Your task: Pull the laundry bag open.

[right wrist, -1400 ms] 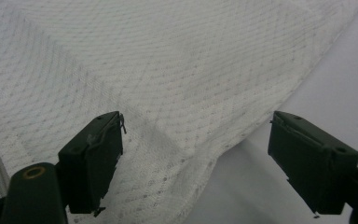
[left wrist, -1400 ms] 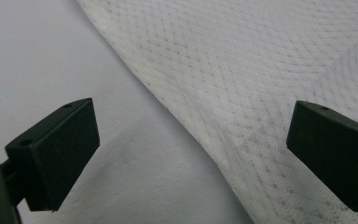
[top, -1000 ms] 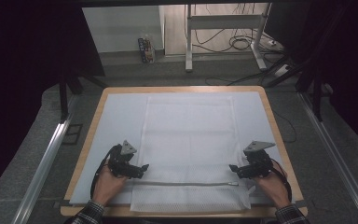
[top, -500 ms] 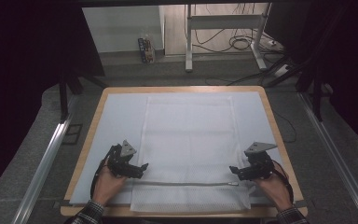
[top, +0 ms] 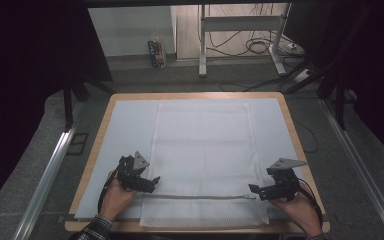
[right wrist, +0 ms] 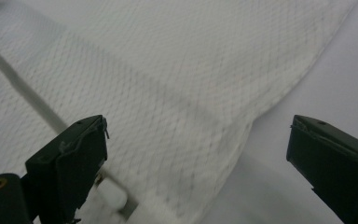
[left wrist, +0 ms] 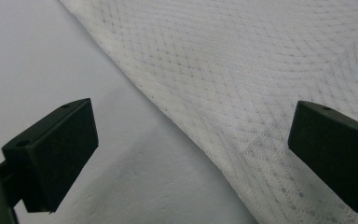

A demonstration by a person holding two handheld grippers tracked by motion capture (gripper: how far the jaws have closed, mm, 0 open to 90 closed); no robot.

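The white mesh bag point(top: 205, 155) looks light and floppy, so the left gripper point(top: 149, 183) and right gripper point(top: 256, 190), jaws spread wide, should pinch its side edges by the zipper point(top: 200, 196).

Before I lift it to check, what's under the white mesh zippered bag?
The white mesh zippered bag lies flat on the pale blue mat. Anything beneath its middle is covered.

Left gripper point(top: 152, 182) shifts slightly away from person, tips a touch nearer left edge of white mesh bag point(top: 202, 150). Right gripper point(top: 254, 191) drifts slightly toward person and outward, tips now just beside zipper point(top: 200, 196) end at bag's right edge. Right hand point(top: 300, 210) sits lower toward near worktop point(top: 285, 107) edge than one second ago. Bag itself unmoved.
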